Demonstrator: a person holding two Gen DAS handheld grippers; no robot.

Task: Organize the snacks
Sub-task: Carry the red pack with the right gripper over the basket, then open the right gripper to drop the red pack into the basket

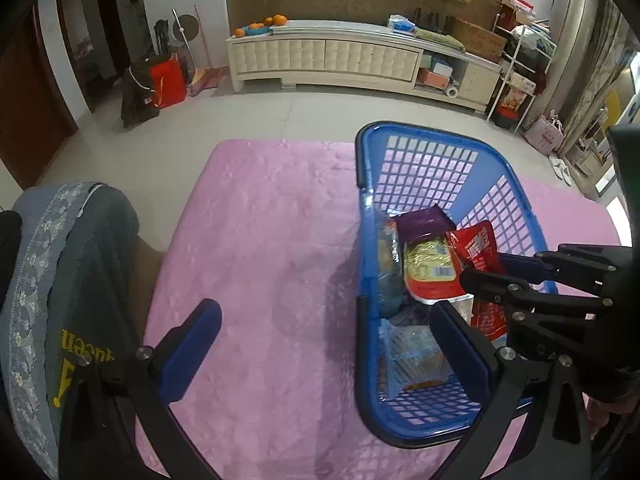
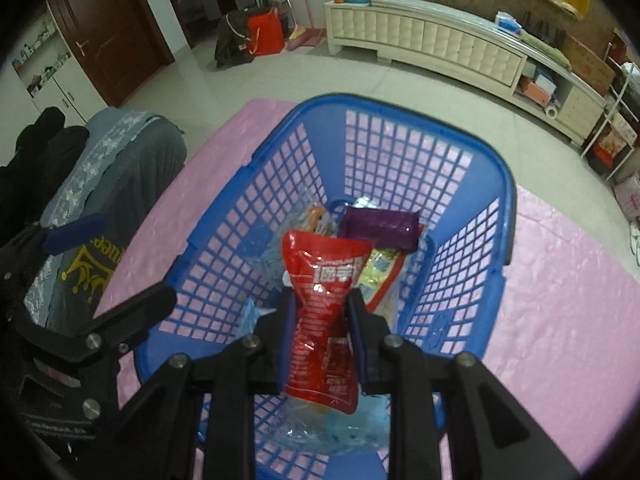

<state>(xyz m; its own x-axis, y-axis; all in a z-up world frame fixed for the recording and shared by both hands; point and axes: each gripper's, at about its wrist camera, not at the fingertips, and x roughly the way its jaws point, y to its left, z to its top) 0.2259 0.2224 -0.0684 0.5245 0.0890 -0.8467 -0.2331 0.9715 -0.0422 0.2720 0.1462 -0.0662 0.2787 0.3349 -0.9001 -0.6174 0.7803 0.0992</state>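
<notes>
Fingers (image 2: 320, 308) pinch a red packet (image 2: 320, 320) above the blue basket (image 2: 496, 184) on pink cloth (image 2: 560, 288).

Pink cloth (image 1: 256, 240) covers the table; grey embroidered garment (image 1: 60, 280) at left; cream cabinet (image 1: 340, 60) far, bearing oranges (image 1: 276, 20).

Snack packets (image 2: 378, 227) in basket (image 2: 400, 104)

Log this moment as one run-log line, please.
phase: placing snack | right gripper: shut on red packet, over blue basket | left gripper: open, empty, straddling near basket wall | basket: several snacks inside
</notes>
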